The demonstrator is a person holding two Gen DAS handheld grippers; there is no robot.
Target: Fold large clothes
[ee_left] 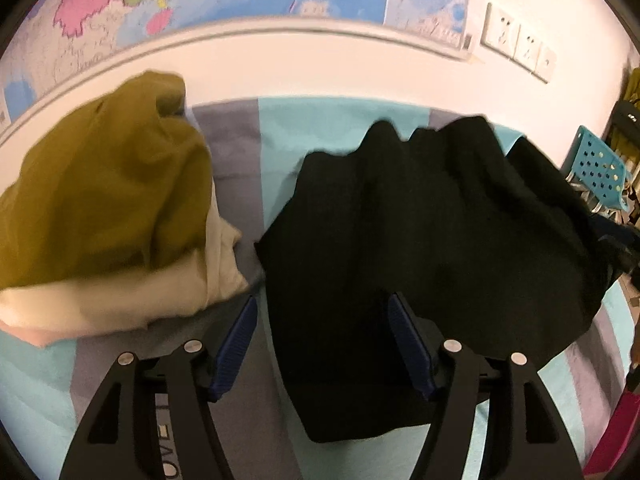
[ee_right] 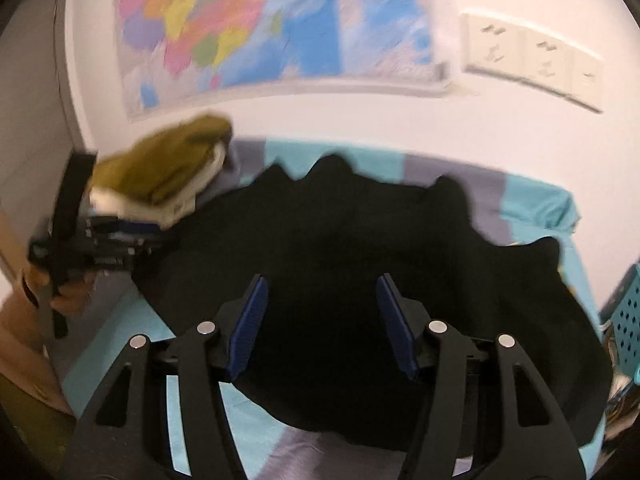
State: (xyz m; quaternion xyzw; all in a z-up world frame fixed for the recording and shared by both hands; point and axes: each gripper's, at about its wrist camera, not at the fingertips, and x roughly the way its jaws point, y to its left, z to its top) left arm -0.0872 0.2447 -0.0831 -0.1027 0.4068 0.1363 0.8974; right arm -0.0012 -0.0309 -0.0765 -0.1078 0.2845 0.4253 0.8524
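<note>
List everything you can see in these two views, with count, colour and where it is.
black garment: one, black, rumpled across the bed's middle
olive garment: one, olive, top of the pile at left
cream garments: count unclear, cream, under the olive one
bedsheet: one, turquoise and grey stripes
wall map: one, multicoloured, above the bed
wall sockets: three, white, right of map
perforated basket: one, turquoise, right edge
left gripper: black, blue pads, open over the black garment's edge
right gripper: same, open
hand: one, holding the left gripper
</note>
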